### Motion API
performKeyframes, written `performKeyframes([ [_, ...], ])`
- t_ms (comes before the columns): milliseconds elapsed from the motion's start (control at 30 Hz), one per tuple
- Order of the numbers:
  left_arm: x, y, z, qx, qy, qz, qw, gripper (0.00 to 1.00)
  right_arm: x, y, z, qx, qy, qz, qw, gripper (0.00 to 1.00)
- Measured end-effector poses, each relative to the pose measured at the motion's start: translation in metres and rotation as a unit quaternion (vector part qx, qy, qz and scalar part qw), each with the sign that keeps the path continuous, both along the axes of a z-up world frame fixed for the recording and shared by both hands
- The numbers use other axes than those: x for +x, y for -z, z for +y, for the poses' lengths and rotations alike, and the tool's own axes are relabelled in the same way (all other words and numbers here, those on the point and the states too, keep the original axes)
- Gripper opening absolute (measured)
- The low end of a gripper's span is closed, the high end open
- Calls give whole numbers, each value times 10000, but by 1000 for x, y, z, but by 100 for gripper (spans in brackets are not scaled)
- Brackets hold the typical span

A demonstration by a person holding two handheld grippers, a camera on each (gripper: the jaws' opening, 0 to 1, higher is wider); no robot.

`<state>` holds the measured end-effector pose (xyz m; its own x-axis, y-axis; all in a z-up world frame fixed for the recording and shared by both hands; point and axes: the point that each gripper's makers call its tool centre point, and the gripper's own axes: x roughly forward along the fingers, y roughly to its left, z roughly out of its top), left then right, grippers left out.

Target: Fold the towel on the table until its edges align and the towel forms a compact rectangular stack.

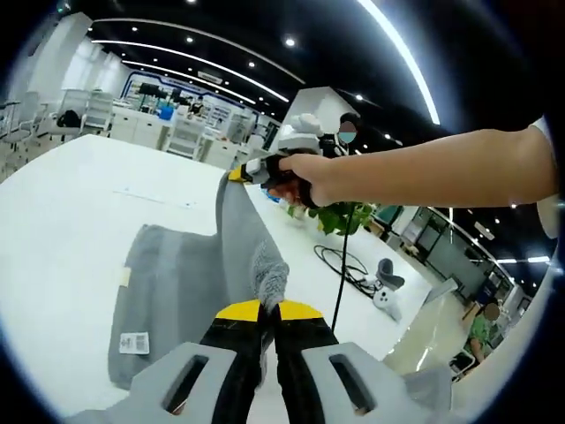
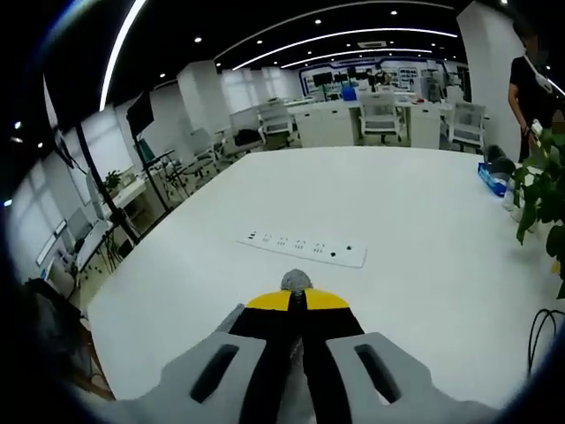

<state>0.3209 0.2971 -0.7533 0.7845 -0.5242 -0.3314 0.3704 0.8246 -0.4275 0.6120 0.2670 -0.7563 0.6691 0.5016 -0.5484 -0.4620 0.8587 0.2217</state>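
Both the left hand-held gripper and right hand-held gripper pinch the grey towel, lifting one edge off the broad white surface; a power strip lies near.

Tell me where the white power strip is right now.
In the right gripper view, the long white power strip lies flat on the white table, just beyond the shut yellow-tipped right gripper and the grey towel corner it pinches.
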Motion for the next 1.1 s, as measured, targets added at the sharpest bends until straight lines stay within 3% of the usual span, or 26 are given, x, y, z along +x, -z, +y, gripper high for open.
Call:
performKeyframes([
  [233,-1,12,19,-111,-365,109,9992,4,0,17,28,19,-198,110,9997,0],
  [433,0,20,43,-40,-770,101,9970,4,1,28,52,28,-368,165,9992,0],
  [633,-1,34,58,9,-990,281,9947,4,0,41,80,51,-601,229,9979,0],
  [967,-6,59,66,-106,-1322,754,9883,4,-3,71,105,-38,-829,409,9957,0],
  [1100,-6,64,74,-38,-1420,791,9867,5,-3,80,112,-115,-872,415,9953,1],
])
